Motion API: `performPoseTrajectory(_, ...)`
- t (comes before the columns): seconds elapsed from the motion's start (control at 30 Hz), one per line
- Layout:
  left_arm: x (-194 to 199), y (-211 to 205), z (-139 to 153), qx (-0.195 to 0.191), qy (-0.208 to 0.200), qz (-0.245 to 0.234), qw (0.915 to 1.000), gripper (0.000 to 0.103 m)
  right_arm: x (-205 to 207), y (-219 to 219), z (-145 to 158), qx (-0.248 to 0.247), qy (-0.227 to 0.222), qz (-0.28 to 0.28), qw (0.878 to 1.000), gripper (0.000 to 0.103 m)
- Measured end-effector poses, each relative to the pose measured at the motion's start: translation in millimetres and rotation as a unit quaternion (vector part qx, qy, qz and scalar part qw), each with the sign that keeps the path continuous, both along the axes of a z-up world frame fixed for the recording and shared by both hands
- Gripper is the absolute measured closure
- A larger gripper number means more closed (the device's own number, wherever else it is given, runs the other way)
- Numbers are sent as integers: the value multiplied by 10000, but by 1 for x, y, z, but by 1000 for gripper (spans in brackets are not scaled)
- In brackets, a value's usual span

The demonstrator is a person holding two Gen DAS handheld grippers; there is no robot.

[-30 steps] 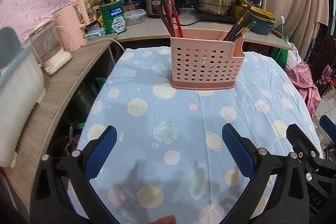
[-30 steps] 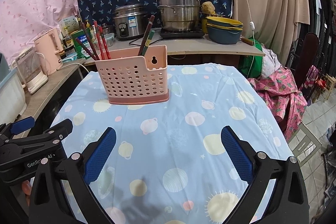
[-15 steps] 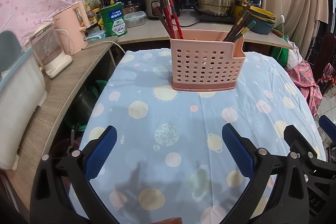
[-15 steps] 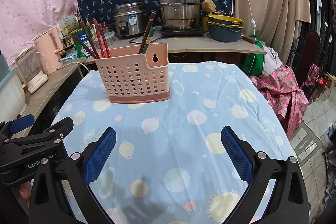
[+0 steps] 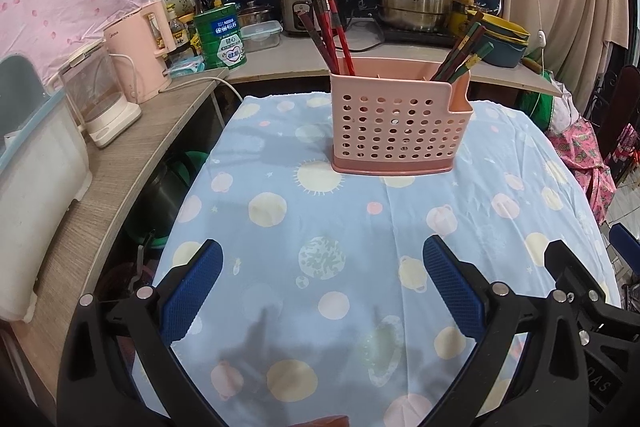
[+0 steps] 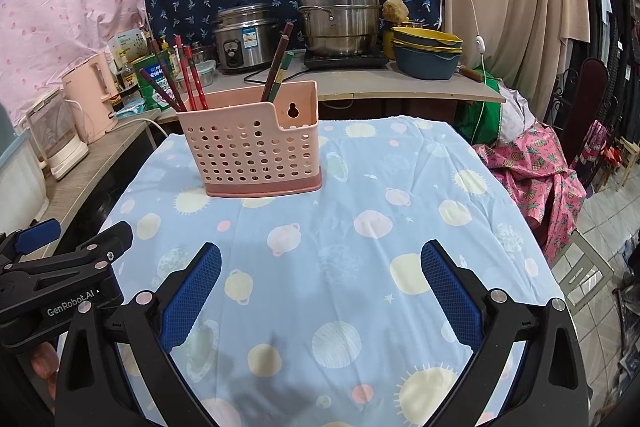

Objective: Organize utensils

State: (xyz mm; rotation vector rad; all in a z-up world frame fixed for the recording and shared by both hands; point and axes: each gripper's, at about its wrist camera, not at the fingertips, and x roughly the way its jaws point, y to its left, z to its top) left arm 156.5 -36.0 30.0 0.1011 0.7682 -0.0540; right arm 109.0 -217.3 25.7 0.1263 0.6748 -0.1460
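Observation:
A pink perforated utensil basket [image 5: 396, 123] stands upright on the blue planet-print tablecloth [image 5: 340, 227]; it also shows in the right wrist view [image 6: 256, 151]. Red chopsticks [image 5: 326, 27] lean in its left compartment and dark chopsticks [image 5: 464, 53] in its right one. My left gripper [image 5: 322, 287] is open and empty, low over the near part of the cloth, well short of the basket. My right gripper [image 6: 320, 287] is open and empty, beside it to the right. Nothing lies loose on the cloth.
A wooden side shelf [image 5: 120, 163] on the left holds a pink kettle [image 5: 140, 51] and a glass kettle [image 5: 96, 103]. The back counter carries a rice cooker [image 6: 244, 39], a steel steamer pot [image 6: 340, 15] and stacked bowls [image 6: 428, 55]. Pink cloth bundle [image 6: 536, 171] at right.
Both grippers have drifted slightly back and up, so the basket sits a little farther off. Both stay open and empty.

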Motion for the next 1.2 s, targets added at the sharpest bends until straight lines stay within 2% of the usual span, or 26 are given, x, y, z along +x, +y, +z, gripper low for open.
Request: performPoseTrajectory(1.2,1,1,2,64,-19,40,10000,7,2,0,0,-4,16,-12,10000,7)
